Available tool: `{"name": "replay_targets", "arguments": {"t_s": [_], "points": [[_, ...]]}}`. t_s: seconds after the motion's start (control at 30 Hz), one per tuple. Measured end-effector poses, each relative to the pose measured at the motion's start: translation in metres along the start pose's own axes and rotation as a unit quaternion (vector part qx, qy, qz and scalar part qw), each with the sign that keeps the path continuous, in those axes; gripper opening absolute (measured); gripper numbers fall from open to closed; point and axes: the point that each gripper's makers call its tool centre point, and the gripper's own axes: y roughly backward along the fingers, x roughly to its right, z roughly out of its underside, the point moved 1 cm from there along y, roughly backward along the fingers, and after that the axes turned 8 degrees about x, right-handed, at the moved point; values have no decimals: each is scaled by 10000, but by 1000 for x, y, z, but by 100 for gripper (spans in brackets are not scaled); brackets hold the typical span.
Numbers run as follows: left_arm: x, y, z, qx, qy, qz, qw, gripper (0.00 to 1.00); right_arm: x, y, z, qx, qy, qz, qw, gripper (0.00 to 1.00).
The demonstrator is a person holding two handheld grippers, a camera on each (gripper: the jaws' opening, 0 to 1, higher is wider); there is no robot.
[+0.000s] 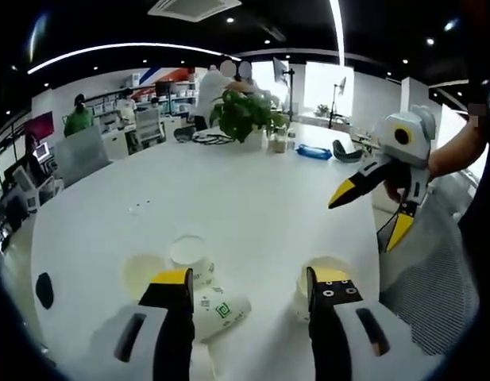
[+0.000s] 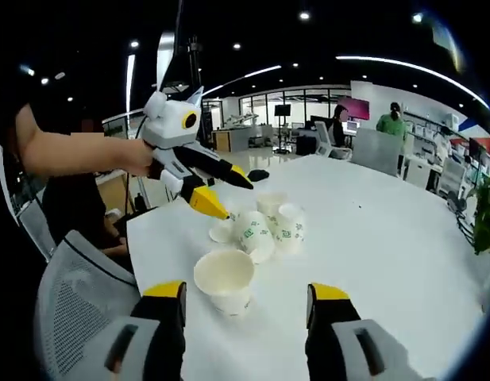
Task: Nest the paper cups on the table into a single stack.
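Several white paper cups with green print (image 2: 264, 226) sit clustered near one edge of the broad white round desk (image 2: 387, 238), one upright cup (image 2: 225, 279) apart from them and nearest our right claw (image 2: 246, 305), whose jaws are spread and empty. Our left claw (image 1: 248, 298) hangs released above the cups, partly hiding them. Behind, we see an open office with a leafy green potted plant (image 1: 243, 115) and grey mesh chair (image 2: 66, 278).
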Motion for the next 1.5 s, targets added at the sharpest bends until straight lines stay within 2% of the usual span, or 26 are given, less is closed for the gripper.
{"name": "replay_targets", "arguments": {"t_s": [0.13,0.23,0.4,0.5,0.6,0.73,0.93,1.2,1.33,1.5], "points": [[-13,-5,3,-74,6,-116,9999,55,5,7,3,57,-83,106,9999,64],[-28,-10,3,-50,115,-227,9997,51,8,12,3,148,-182,216,9995,67],[-42,-15,3,-37,223,-415,9989,49,14,20,9,202,-279,350,9988,70],[-51,-18,6,-132,232,-531,9982,47,12,24,11,251,-334,411,9983,73],[-69,-21,14,-231,193,-651,9974,45,11,28,14,274,-301,457,9981,77],[-78,-24,20,-399,233,-757,9961,42,13,31,16,299,-231,535,9979,81],[-83,-30,30,-624,343,-896,9934,35,15,37,17,426,-245,670,9965,88],[-96,-37,40,-819,331,-960,9914,25,17,44,28,346,-298,768,9960,88],[-94,-38,44,-960,378,-816,9913,19,17,45,34,282,-325,797,9959,88],[-94,-45,49,-1057,222,-711,9916,16,15,46,38,247,-390,835,9954,87]]}}
